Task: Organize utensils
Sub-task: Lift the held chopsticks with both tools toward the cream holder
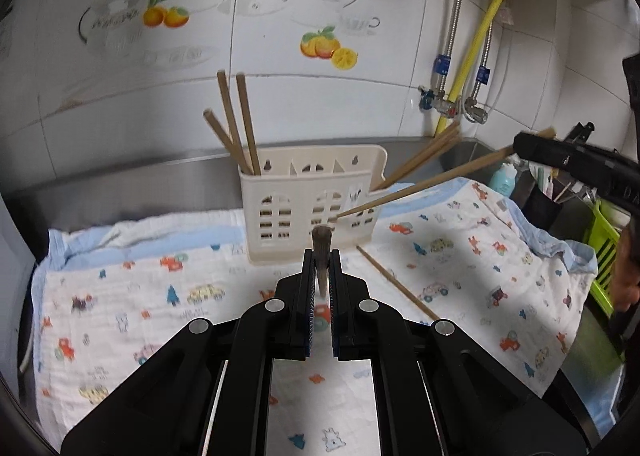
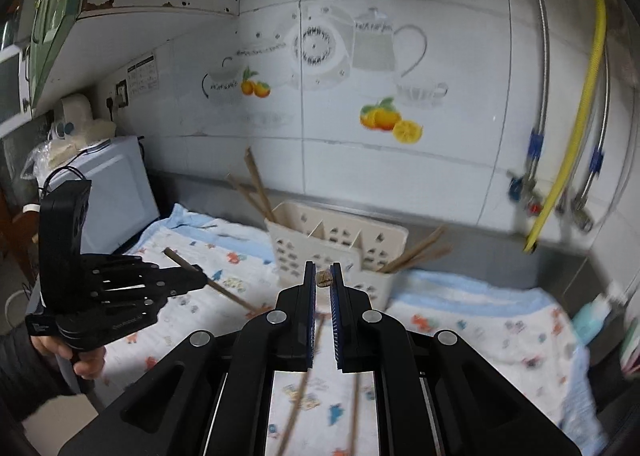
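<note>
Tiled kitchen counter with printed cloth [image 1: 140, 296]: left gripper [image 1: 322, 256] and right gripper [image 2: 324, 276] each clamp one chopstick end-on, raised toward the cream holder [image 1: 308, 199], probably for dropping in.

Two fisheye views, each mounted on a hand-held gripper and looking forward and downward along its fingers toward a tiled wall. The left view sits close above the cloth-covered desk [image 1: 120, 296], with the cream utensil caddy [image 1: 308, 203] near at 12 o'clock. The right view looks from farther back. Both share the caddy, the cloth, and the wall's fruit decals [image 2: 390, 119].
</note>
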### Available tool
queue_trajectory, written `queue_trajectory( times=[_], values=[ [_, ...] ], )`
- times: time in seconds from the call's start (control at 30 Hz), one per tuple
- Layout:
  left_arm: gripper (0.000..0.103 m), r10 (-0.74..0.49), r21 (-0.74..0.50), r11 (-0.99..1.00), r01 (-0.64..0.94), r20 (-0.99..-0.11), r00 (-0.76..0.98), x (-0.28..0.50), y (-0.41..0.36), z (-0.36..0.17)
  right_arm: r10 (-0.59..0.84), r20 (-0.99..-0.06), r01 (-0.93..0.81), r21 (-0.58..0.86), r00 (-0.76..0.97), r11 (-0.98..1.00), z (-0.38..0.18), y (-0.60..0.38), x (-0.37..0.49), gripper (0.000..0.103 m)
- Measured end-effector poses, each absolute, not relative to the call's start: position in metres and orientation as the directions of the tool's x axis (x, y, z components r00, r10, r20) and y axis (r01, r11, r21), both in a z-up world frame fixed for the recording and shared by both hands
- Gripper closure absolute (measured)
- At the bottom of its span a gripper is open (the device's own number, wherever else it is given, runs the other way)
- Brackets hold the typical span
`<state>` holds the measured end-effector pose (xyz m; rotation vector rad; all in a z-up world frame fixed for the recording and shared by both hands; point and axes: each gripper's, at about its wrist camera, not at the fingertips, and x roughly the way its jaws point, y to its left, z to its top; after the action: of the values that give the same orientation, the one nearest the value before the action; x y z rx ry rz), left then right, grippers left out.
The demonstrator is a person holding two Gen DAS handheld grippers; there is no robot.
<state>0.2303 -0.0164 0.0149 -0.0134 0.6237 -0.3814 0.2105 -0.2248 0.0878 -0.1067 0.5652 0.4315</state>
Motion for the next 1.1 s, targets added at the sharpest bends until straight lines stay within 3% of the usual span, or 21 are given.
queue_trajectory(
  times=[0.43, 0.93, 1.1],
  values=[
    [0.098, -0.365, -0.090, 0.923, 0.373, -0.510, 0.779, 0.240, -0.024, 0.063, 0.321, -0.545, -0.408, -0.041, 0.774, 0.912, 0.139, -0.247, 0.228, 0.096],
    [0.098, -0.307, 0.008, 0.945, 0.327, -0.320, 0.896, 0.280, -0.041, 0.162, 0.303, -0.568, -0.388, -0.032, 0.765, 0.921, 0.122, -0.247, 0.271, 0.096],
    [0.098, -0.260, 0.014, 0.960, 0.278, -0.317, 0.912, 0.309, -0.044, 0.162, 0.308, -0.587, -0.396, -0.024, 0.749, 0.918, 0.109, -0.243, 0.286, 0.096]
  ],
)
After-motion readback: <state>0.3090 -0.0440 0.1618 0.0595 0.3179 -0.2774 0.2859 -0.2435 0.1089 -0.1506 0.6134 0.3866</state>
